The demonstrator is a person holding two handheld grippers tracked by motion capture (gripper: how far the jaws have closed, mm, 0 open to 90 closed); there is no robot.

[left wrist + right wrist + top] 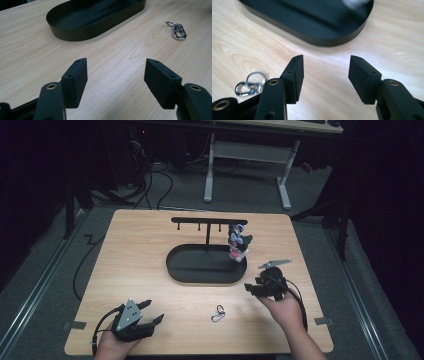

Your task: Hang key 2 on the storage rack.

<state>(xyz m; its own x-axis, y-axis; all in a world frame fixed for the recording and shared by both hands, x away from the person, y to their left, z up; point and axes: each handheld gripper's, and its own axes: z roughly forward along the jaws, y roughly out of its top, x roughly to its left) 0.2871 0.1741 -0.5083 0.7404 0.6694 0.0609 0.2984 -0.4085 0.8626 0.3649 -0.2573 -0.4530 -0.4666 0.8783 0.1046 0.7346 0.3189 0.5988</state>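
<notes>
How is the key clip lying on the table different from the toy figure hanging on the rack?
The key clip is small, silvery metal; the toy figure is bigger and multicoloured. The key clip lies flat on the bare table between the two grippers; the toy figure hangs upright from the rack above the black tray. Neither is being held.

Silver keyring clip [218, 313]; black tray [180, 272]; pale woodgrain table [140, 250]; figurine [238, 241] seemingly blue-white.

A shiny metal key clip [177, 30] lay on the pale, smooth wood-grain tabletop [30, 42]; the oval tray [75, 31] was finished matt black.
</notes>
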